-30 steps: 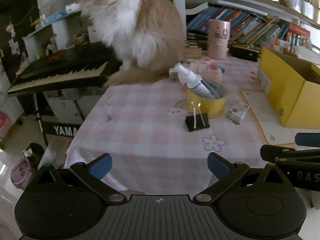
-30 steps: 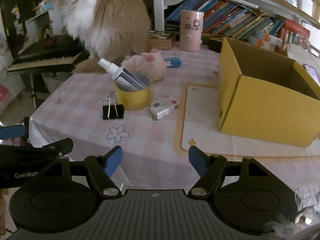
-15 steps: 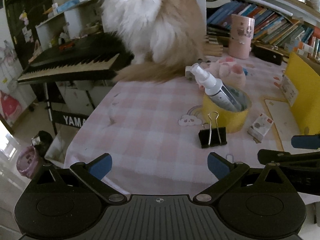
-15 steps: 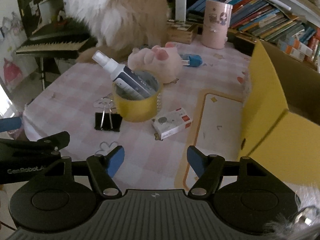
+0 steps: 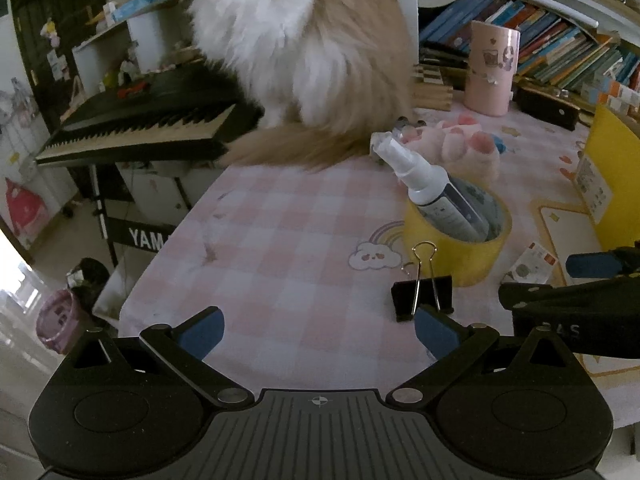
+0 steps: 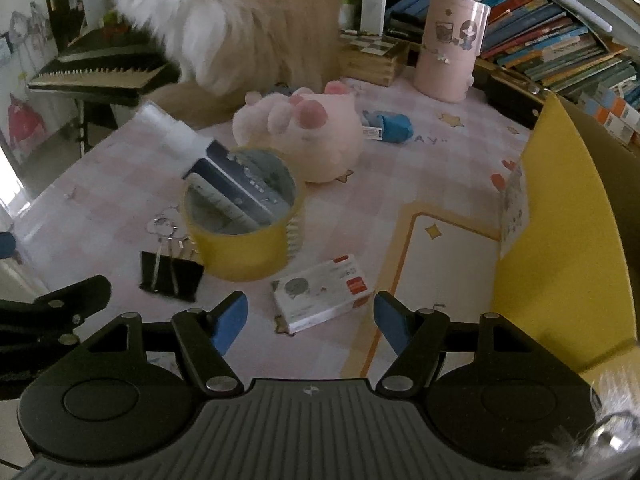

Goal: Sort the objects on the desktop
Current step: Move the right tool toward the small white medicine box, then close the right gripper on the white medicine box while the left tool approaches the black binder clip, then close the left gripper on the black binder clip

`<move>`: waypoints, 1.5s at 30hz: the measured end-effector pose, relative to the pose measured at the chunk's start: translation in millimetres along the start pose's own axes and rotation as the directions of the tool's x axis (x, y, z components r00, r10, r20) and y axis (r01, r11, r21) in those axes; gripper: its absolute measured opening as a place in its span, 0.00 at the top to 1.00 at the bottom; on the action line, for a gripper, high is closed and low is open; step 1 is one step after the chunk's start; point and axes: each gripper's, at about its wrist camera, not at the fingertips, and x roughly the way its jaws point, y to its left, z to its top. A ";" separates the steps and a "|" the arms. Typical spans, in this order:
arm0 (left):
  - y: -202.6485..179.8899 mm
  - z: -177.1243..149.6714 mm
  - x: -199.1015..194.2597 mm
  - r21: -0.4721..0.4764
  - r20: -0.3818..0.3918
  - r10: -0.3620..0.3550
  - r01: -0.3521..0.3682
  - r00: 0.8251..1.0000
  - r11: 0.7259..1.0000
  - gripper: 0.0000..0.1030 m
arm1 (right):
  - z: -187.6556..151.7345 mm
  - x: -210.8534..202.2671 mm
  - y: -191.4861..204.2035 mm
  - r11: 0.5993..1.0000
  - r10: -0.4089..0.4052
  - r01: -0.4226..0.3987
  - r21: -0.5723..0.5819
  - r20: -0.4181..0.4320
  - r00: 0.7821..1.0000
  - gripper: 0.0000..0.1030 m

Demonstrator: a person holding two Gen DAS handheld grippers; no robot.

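Both your grippers hang over the checked table (image 5: 304, 216) with nothing between the fingers. Left gripper (image 5: 318, 330) spread wide beside the binder clip (image 5: 422, 298); right gripper (image 6: 311, 322) spread just behind the small box (image 6: 322, 294), near the yellow tape roll (image 6: 244, 236).

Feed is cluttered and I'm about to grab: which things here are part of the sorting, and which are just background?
To sort: binder clip, small white box, yellow tape roll with the spray bottle leaning in it, pink plush toy, blue packet; yellow cardboard box likely the bin.

Just there: cat, keyboard, books, pink canister, wooden box.
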 end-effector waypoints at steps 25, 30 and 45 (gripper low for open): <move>-24.4 11.3 19.2 0.040 -0.021 -0.082 0.083 0.996 0.996 0.05 | 25.7 -15.5 -8.2 0.999 -0.023 0.029 -0.044 0.128 0.992 0.44; -33.4 13.6 26.2 0.061 -0.031 -0.107 0.109 0.994 0.992 0.09 | 31.3 -26.4 -9.4 0.997 -0.035 0.046 -0.055 0.179 0.983 0.44; -44.1 16.9 46.3 0.057 -0.081 -0.179 0.184 0.981 0.981 0.60 | 35.3 -31.7 -11.8 0.998 -0.022 0.034 -0.059 0.203 0.979 0.44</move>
